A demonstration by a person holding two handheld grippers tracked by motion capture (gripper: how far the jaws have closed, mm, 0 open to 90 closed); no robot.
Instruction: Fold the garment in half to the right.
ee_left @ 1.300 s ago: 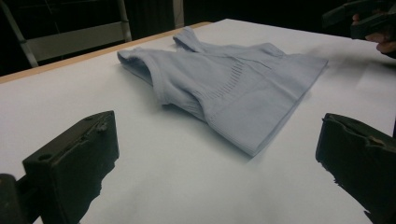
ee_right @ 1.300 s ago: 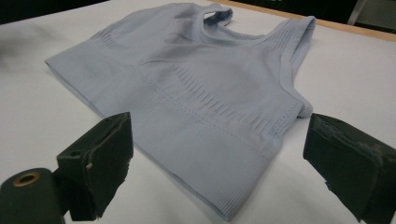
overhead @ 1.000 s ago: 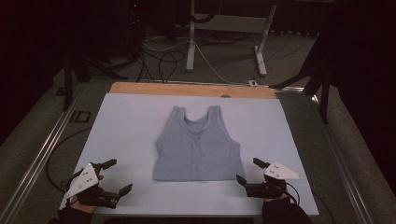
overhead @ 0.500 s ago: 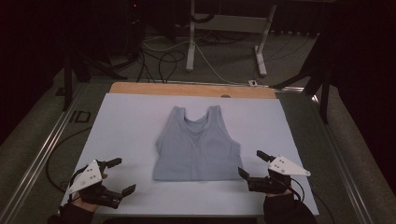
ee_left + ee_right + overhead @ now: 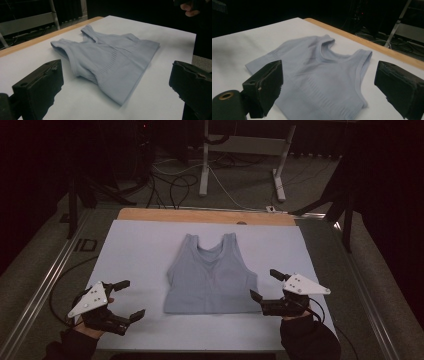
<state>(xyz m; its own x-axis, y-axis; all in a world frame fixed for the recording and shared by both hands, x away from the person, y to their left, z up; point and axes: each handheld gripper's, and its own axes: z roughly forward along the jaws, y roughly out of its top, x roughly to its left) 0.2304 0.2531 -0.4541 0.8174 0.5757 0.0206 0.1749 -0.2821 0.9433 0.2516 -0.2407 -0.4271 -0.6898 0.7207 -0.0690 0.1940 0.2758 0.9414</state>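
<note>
High view first: pale blue top point(image 5: 211, 276) lying flat on the white bench point(image 5: 135, 245), straps pointing away, hem nearest the person. Left gripper point(image 5: 126, 299) sits off the hem's left corner, well apart from the cloth, fingers spread wide and empty. Right gripper point(image 5: 264, 285) is just beside the hem's right corner, fingers wide too, nothing between them. Left gripper view has the top point(image 5: 110, 60) straight ahead between its fingers; right gripper view the same point(image 5: 317, 75). That's soft, light, stretchy knit, I'd say: it'll sag and fold when lifted. Best bet looks like pinching the ribbed hem corners or the shoulder straps, one per side.
</note>
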